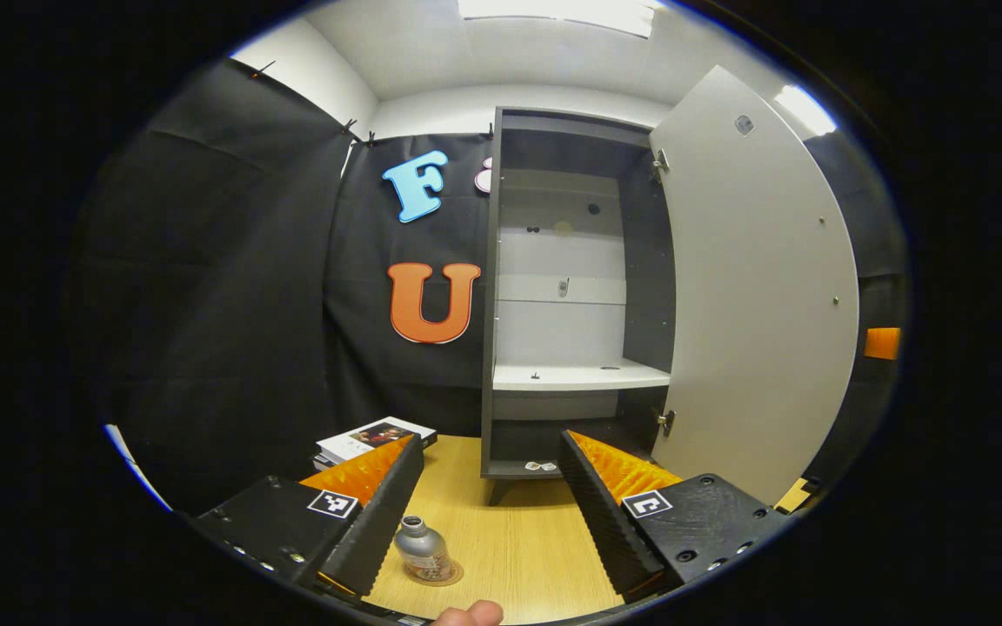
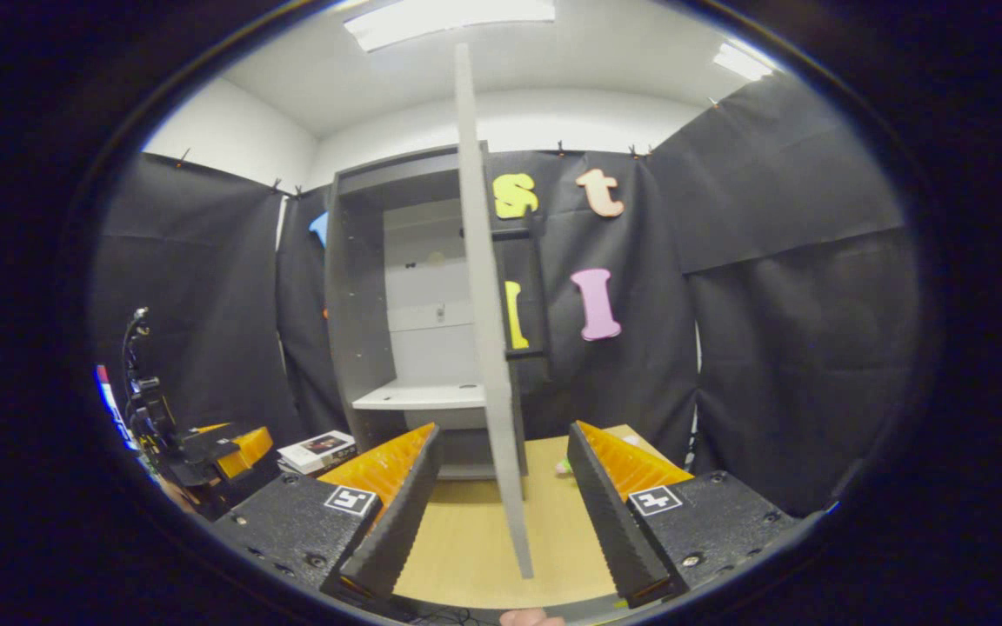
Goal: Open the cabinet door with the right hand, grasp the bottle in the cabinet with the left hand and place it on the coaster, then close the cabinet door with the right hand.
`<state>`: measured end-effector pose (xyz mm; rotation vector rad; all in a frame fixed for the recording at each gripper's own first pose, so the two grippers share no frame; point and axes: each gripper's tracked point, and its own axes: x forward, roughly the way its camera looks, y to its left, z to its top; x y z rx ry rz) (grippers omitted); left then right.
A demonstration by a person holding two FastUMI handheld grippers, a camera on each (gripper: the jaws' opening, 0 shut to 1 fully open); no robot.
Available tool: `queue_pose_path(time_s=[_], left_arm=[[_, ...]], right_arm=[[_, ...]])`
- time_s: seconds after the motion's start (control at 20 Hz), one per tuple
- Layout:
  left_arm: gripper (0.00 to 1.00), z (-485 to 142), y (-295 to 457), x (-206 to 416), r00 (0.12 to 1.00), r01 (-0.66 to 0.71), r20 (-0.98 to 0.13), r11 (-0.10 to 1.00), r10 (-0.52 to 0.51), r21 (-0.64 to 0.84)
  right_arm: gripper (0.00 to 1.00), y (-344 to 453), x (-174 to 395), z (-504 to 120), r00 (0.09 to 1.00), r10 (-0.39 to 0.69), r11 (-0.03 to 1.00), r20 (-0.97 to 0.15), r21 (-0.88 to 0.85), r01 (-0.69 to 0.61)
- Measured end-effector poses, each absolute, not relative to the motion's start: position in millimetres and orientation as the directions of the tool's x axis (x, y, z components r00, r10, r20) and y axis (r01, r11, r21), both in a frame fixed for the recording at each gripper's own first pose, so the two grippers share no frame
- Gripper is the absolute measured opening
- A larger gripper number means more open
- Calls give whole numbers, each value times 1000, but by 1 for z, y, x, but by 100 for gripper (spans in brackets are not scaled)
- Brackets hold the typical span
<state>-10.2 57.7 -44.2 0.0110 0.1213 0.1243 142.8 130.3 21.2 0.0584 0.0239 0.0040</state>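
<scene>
A small silver bottle (image 1: 421, 549) stands upright on a round coaster (image 1: 447, 575) on the wooden table, just right of my left finger. My left gripper (image 1: 492, 504) is open above the table, with nothing between its fingers. The grey cabinet (image 1: 577, 287) stands ahead with its door (image 1: 753, 287) swung open to the right; its white shelf (image 1: 579, 376) is bare. In the right gripper view, the door (image 2: 488, 330) shows edge-on, running down between the fingers of my open right gripper (image 2: 501, 487), which do not press on it. The cabinet (image 2: 405, 313) lies behind the door.
A stack of books (image 1: 370, 437) lies on the table left of the cabinet, seen as books (image 2: 317, 449) in the right gripper view too. The other gripper (image 2: 205, 452) is at the far left there. Black cloth walls surround the wooden table (image 1: 510, 530).
</scene>
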Motion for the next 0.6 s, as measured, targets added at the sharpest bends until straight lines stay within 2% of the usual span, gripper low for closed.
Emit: queue_pose_path(time_s=[0.2, 0.4, 0.55, 0.6], left_arm=[[94, -41, 46, -10, 989, -98, -104, 995, 101, 35], [94, -39, 33, -13, 993, -73, -91, 995, 79, 71], [94, -38, 24, -18, 994, -51, -87, 994, 59, 92], [94, -36, 22, -18, 995, -51, -84, 994, 59, 99]], right_arm=[[91, 69, 164, 26, 995, -99, 989, -21, 108, 101], [91, 33, 199, 53, 985, -167, 980, 38, 113, 162], [91, 31, 218, 72, 984, -167, 982, 61, 100, 160], [95, 36, 222, 81, 985, -156, 984, 72, 96, 148]])
